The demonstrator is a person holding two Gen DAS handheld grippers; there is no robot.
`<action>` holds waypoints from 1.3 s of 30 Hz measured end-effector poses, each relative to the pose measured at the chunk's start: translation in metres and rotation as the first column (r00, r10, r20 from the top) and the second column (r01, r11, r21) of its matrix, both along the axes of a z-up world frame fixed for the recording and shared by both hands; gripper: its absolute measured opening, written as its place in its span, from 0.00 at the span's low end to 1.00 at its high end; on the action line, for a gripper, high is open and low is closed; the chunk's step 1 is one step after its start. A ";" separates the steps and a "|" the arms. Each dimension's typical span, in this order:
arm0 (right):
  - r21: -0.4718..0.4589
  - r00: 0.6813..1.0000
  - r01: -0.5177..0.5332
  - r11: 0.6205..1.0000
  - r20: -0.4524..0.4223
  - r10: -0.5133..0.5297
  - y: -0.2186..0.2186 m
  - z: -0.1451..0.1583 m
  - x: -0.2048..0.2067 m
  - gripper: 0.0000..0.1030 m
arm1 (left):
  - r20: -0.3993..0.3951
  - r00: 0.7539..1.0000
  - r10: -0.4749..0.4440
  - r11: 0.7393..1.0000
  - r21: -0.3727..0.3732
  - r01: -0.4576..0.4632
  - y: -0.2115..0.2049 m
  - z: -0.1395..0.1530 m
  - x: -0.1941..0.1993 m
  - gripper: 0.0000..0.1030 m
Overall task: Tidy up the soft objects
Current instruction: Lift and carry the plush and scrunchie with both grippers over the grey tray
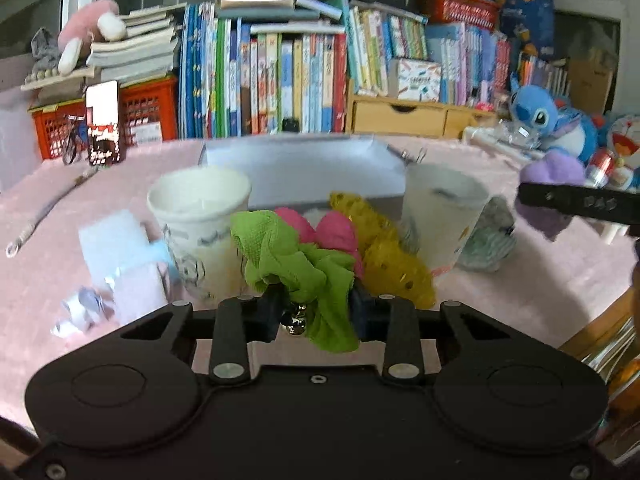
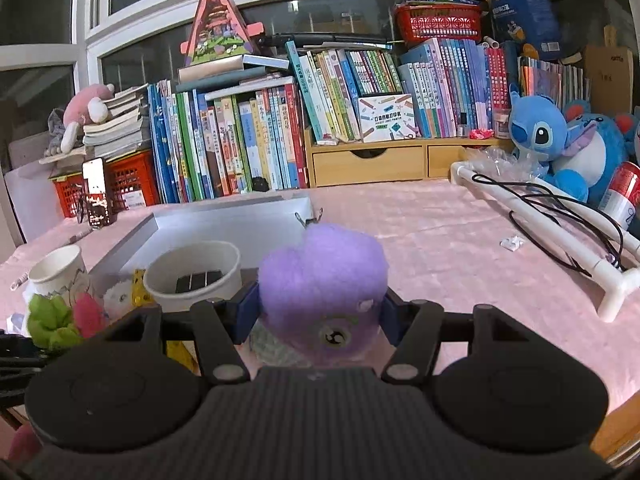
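Pink tablecloth [image 2: 440, 240] covers the whole surface, w/ the grey shallow box [image 2: 224, 220] lying flat toward the book wall — prob. the drop spot, and the relation that matters: it sits straight ahead of both grippers, long side running across the view, open top. Two paper cups stand btwn tongs and box: left cup [image 1: 200, 216] and right cup [image 1: 442, 208], the latter w/ small dark blocks inside, per the right wrist view. Right gripper [image 2: 320, 312] is about half open but clamped on the purple plush [image 2: 324, 280], pads pressing both flanks, toy lifted clear of the cloth; it looks the nearer hand to the box's near right corner. Left gripper [image 1: 316, 308] is nearly closed, pinching the green scrunchie [image 1: 296, 264] — fabric bunched btwn the pads, a tail hanging below, small bells [image 1: 294, 320] beside it. Pink scrunchie [image 1: 332, 232] and yellow scrunchie [image 1: 384, 256] lie just ahead, touching the green one. Room: gap btwn the cups is narrow, so I'd judge going over the rims safer than through; right of the cups the cloth is open as far as the white pipe [image 2: 560, 232].
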State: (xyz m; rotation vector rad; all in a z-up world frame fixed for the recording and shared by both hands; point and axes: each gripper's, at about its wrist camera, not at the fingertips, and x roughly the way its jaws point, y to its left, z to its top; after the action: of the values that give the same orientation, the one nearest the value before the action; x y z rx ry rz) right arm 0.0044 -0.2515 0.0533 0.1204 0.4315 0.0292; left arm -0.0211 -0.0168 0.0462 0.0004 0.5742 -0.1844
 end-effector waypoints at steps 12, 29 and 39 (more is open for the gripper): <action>0.061 0.996 -0.091 0.994 -0.011 0.092 -0.011 0.031 0.043 0.62 | 0.008 0.998 -0.059 0.996 -0.062 0.059 0.007 0.070 0.044 0.31; 0.170 0.909 -0.283 0.944 -0.268 0.320 0.006 0.036 0.172 0.63 | -0.288 0.957 -0.041 0.984 -0.179 -0.012 0.027 0.082 0.217 0.31; 0.141 0.838 -0.344 0.928 -0.399 0.372 0.037 0.015 0.217 0.63 | -0.419 0.908 -0.004 0.985 -0.158 -0.068 0.011 0.041 0.274 0.31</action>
State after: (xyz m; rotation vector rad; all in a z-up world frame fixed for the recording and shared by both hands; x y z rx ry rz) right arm 0.2214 -0.2141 0.0679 0.1068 0.8841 0.3954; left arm 0.2529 -0.0061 0.0877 -0.2189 0.9860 -0.2024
